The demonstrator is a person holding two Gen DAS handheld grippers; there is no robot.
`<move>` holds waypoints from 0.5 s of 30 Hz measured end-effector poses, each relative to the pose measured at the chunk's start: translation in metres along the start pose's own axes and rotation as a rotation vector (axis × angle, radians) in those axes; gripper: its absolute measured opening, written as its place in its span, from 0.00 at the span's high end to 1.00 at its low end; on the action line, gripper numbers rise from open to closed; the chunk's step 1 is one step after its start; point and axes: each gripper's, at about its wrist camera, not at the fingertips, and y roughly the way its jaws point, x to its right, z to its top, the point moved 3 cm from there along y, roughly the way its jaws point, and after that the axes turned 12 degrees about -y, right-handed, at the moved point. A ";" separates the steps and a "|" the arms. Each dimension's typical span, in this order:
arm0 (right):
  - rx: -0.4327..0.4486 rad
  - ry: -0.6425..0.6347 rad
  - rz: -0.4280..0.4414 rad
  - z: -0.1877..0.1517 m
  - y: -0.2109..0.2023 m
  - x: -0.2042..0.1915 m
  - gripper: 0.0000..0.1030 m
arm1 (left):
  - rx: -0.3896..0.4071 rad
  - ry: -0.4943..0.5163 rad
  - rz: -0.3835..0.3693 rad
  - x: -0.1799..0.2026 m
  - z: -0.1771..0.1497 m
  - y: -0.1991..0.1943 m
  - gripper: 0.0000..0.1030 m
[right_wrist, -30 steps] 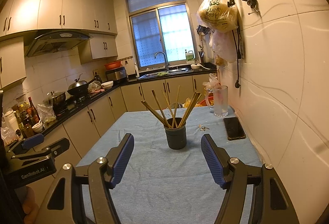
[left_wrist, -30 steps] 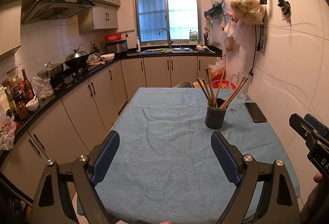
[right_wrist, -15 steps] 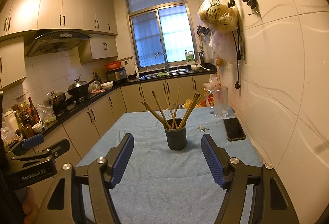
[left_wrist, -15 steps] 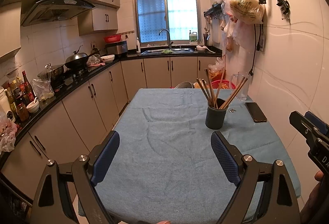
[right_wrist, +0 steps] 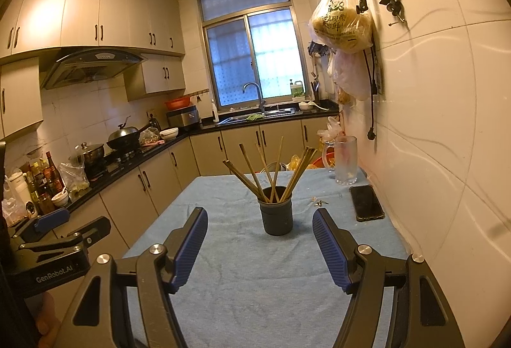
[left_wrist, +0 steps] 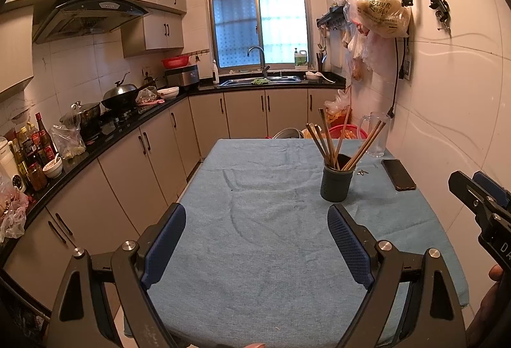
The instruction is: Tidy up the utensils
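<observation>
A dark cylindrical holder (right_wrist: 276, 219) is seen upright on the blue cloth of the desk (left_wrist: 255, 236), toward the far right part, with a fan of wooden chopsticks (right_wrist: 274, 172) leaning out of it in several directions. No loose utensil is noted on the cloth; the sticks all appear to be in the holder. A black phone (right_wrist: 365, 202) lies flat just right of the holder, near the wall, and a clear glass mug (right_wrist: 345, 160) stands beyond it at the far edge. Some small scraps (right_wrist: 320, 202) are seen between holder and phone; what they are cannot be told. The left gripper (left_wrist: 256, 241) is held low over the near end of the desk, fingers (left_wrist: 166, 239) spread wide apart, nothing between them. The right gripper (right_wrist: 259, 244) is aimed straight at the holder, its fingers (right_wrist: 330, 249) likewise wide apart and empty, well short of contact. The chopsticks are judged light, stiff and thin, likely smooth and apt to pivot if pinched at one tip; a hold on the upper shafts, several gathered together, is judged best. The holder is judged light and easily tipped, so steadying around its wall is advised.
</observation>
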 end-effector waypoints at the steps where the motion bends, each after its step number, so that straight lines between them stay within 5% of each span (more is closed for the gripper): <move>1: 0.000 0.001 0.000 0.000 0.000 0.000 0.31 | 0.001 0.002 0.000 0.001 -0.001 -0.001 0.12; 15: -0.003 0.008 0.003 -0.001 0.000 0.002 0.30 | 0.004 0.011 0.013 0.002 -0.002 -0.002 0.12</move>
